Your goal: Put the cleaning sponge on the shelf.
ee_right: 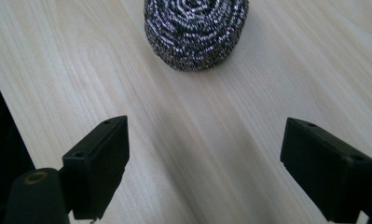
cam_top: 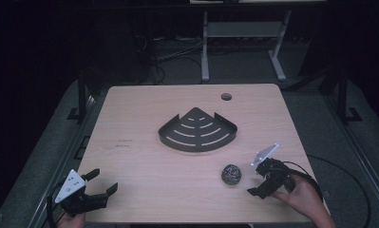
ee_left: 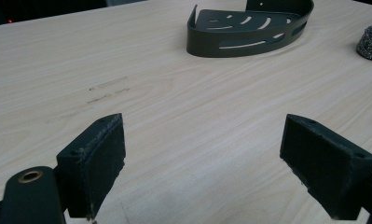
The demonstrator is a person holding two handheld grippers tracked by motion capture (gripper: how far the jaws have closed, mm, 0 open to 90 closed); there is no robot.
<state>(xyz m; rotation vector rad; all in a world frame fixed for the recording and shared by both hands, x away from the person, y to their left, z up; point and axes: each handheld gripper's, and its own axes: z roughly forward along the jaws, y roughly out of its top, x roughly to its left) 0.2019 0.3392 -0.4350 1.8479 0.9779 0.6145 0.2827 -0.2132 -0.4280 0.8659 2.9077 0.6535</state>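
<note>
Your right gripper (cam_top: 255, 179) has its jaws spread wide with nothing between them; in the right gripper view (ee_right: 204, 163) only bare wood lies between the two pads, and the steel-wool scourer (ee_right: 196, 31) sits just ahead of them, untouched. In the high view the scourer (cam_top: 231, 174) rests near the table's right front corner, just to the left of that gripper, which your right hand (cam_top: 304, 197) holds close to the front edge. Your left gripper (cam_top: 103, 182) is likewise wide open and empty, low over the left front corner; its own view (ee_left: 202, 168) looks across bare wood toward the dark slotted corner shelf (ee_left: 249, 29). That shelf (cam_top: 198, 130) lies flat at the middle of the table (cam_top: 144, 102), well apart from both grippers and clear of the scourer
</note>
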